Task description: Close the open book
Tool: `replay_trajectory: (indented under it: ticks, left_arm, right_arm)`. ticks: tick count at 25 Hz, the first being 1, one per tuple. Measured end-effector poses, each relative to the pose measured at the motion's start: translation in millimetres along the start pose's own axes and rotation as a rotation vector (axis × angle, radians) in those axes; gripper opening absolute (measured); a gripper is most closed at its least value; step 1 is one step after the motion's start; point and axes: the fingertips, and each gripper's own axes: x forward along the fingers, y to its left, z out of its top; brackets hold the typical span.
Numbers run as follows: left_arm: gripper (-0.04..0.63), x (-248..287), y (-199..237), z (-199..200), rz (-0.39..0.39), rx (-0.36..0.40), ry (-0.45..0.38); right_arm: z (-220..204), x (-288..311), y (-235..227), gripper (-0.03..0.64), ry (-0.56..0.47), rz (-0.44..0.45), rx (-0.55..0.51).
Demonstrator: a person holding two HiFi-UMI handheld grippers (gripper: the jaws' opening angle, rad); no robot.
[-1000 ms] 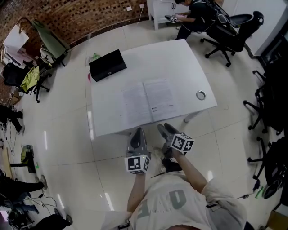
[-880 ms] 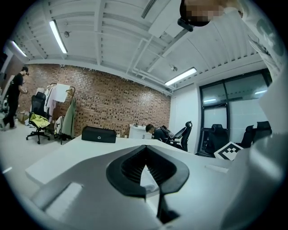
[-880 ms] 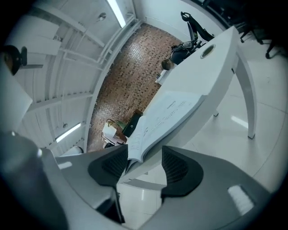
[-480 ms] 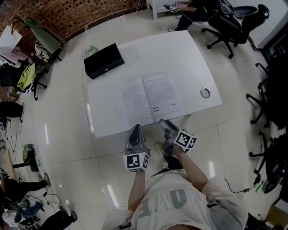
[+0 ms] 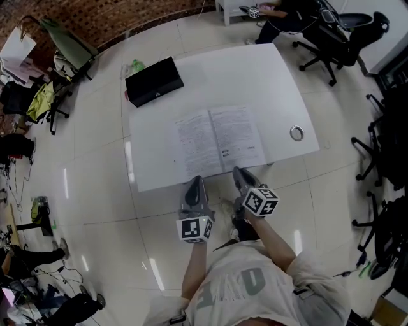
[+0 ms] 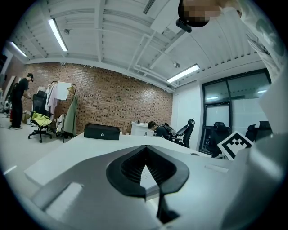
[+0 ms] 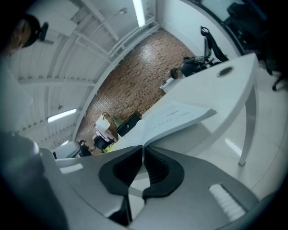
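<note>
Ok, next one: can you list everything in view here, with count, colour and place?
table: one, white, middle of the room
open book: one, white pages, flat at the table's near edge
box: one, black, table's far left corner
ring: one, metallic, table's near right corner
office chairs: several, black, floor at right
person: one, dark clothes, beyond the table
garment: one, yellow-green, on a chair at left
left claw: one, grey, just short of the book, jaws together, empty
right claw: one, grey, at the book's near edge, jaws closing, nothing clearly between them
</note>
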Motion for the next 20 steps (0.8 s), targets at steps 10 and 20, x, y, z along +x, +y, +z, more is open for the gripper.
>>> replay_trajectory:
  ticks: [10,20]
  left_arm:
    - [0.012,-24,10,3,0.057,-0.003,-0.016]
    - [0.012,-50,44,13,0.143,-0.01,-0.022]
  right_arm:
    - [-12,9,53,0.02,0.154,-0.077,-0.777]
    - [-38,27,86,0.031,0.231,-0.019,-0.861]
